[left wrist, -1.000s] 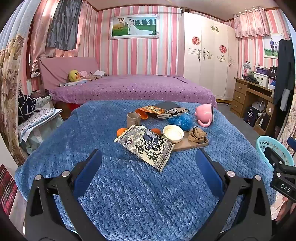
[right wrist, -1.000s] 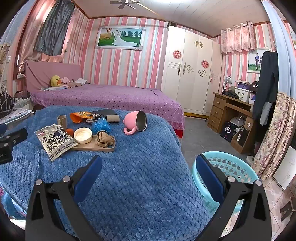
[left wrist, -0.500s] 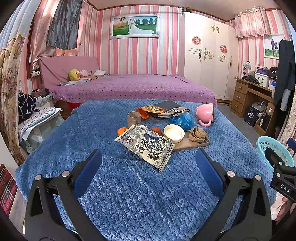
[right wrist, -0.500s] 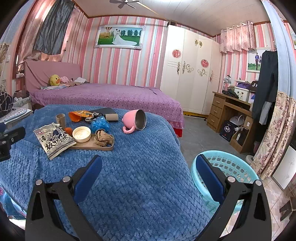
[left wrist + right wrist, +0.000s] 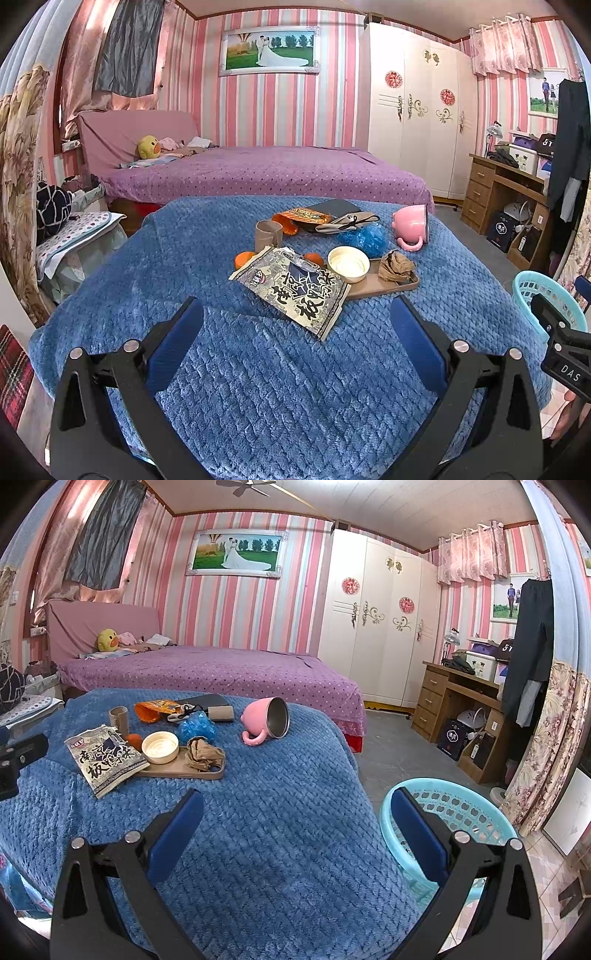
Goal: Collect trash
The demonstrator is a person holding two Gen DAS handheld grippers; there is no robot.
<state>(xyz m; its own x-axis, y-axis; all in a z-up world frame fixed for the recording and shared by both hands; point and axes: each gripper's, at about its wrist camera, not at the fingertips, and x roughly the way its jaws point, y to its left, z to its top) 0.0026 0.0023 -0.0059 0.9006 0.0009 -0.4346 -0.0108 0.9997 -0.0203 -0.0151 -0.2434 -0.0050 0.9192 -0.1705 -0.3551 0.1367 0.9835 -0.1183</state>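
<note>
A grey printed snack bag lies on the blue blanket, overlapping a wooden tray. On the tray sit a white bowl and a crumpled brown wrapper. Behind them lie an orange packet and a crumpled blue bag. My left gripper hovers open just short of the snack bag. Over the blanket's right edge, beside the turquoise basket, my right gripper is open and empty.
A pink mug lies on its side, with a cardboard cup, a cardboard roll and oranges nearby. A purple bed stands behind, a desk at right.
Both grippers stay open. The left view has barely shifted; the right gripper has drifted slightly, so the items sit a little further left in its view.
</note>
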